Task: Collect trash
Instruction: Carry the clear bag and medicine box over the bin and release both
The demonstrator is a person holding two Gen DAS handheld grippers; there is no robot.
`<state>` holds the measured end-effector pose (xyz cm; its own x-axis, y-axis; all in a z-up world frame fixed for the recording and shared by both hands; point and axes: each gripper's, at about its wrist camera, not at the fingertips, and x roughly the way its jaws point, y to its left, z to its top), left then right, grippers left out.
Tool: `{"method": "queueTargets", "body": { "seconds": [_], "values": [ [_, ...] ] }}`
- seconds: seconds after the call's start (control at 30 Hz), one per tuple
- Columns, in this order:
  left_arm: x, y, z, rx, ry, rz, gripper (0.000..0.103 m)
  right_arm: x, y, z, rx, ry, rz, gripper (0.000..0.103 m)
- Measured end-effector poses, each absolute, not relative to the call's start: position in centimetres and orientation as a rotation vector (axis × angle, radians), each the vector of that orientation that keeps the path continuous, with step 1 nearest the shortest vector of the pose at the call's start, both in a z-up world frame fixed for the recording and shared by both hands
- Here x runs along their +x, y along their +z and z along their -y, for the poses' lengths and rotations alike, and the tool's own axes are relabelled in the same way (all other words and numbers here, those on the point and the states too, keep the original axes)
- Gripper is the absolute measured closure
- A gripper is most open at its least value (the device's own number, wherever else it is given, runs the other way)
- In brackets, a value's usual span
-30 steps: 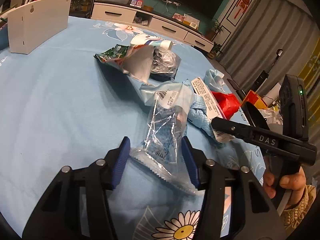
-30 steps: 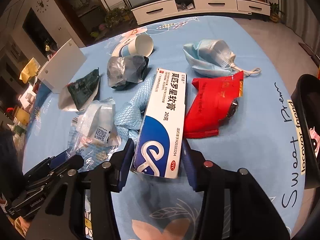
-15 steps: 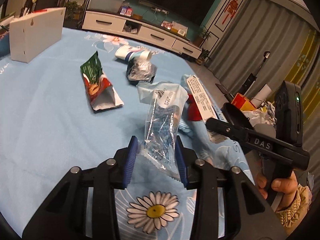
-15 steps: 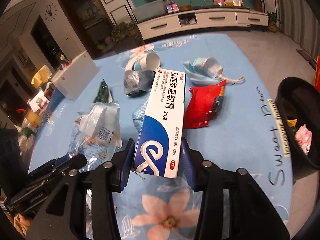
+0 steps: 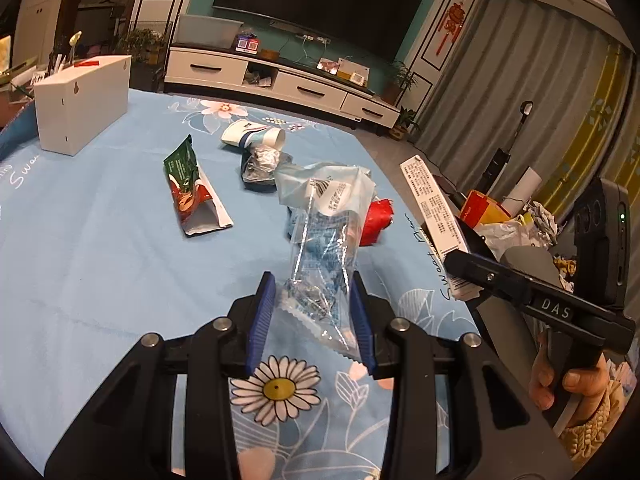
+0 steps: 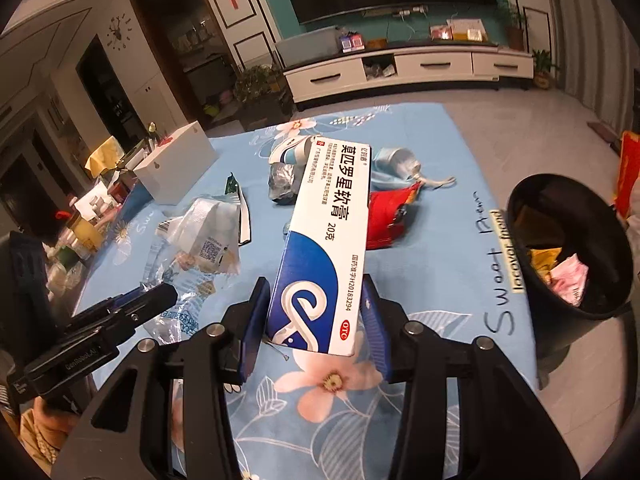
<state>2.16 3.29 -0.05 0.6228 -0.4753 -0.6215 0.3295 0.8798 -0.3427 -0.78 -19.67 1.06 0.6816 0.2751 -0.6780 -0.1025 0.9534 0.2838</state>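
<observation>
The left gripper (image 5: 314, 312) is raised over the table (image 5: 100, 248) and pinches a clear plastic bag (image 5: 324, 236) that hangs free. The right gripper (image 6: 316, 330) clamps a white and blue box (image 6: 326, 248), tilted up, probably clear of the cloth. The black bin (image 6: 568, 240) stands just beside the table's right edge.

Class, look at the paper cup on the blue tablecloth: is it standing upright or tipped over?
Tipped over. The paper cup lies on its side on the tablecloth, its open mouth facing sideways toward the right of the left wrist view.
</observation>
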Motion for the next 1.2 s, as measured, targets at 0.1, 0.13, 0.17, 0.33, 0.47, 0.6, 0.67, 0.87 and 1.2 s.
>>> {"method": "queueTargets", "body": {
  "seconds": [0.1, 0.13, 0.17, 0.33, 0.47, 0.6, 0.67, 0.87, 1.2],
  "values": [
    [1.3, 0.3, -3.1, -0.2, -0.466, -0.763, 0.065, -1.7, 1.4, 19.8, 0.218, 0.213, -0.786, 0.057],
    [1.0, 0.4, -3.0, -0.2, -0.466, -0.759, 0.065, -2.0, 1.5, 19.8, 0.215, 0.213, -0.783, 0.057],
    [0.8, 0.5, -2.9, -0.2, -0.466, -0.758, 0.065, -2.3, 1.7, 19.9, 0.213, 0.213, -0.78, 0.057],
    [-0.6, 0.9, -1.9, -0.212, -0.466, -0.739, 0.065, -3.6, 1.9, 20.4, 0.209, 0.218, -0.777, 0.057],
    [-1.1, 1.2, -1.2, -0.222, -0.474, -0.723, 0.065, -4.5, 2.2, 21.2, 0.199, 0.211, -0.777, 0.057],
    [-1.6, 1.9, -0.3, -0.213, -0.48, -0.7, 0.065, -5.5, 2.7, 22.5, 0.212, 0.187, -0.757, 0.057],
    [-1.8, 2.3, 0.2, -0.21, -0.485, -0.687, 0.065, -5.9, 2.9, 23.3, 0.22, 0.171, -0.746, 0.057],
    [-2.1, 3.4, 2.1, -0.197, -0.512, -0.657, 0.065, -7.0, 3.3, 25.7, 0.243, 0.125, -0.716, 0.057],
    [-1.3, 4.8, 6.8, -0.134, -0.566, -0.628, 0.065, -7.8, 3.0, 30.1, 0.306, 0.069, -0.672, 0.057]
  ]
}}
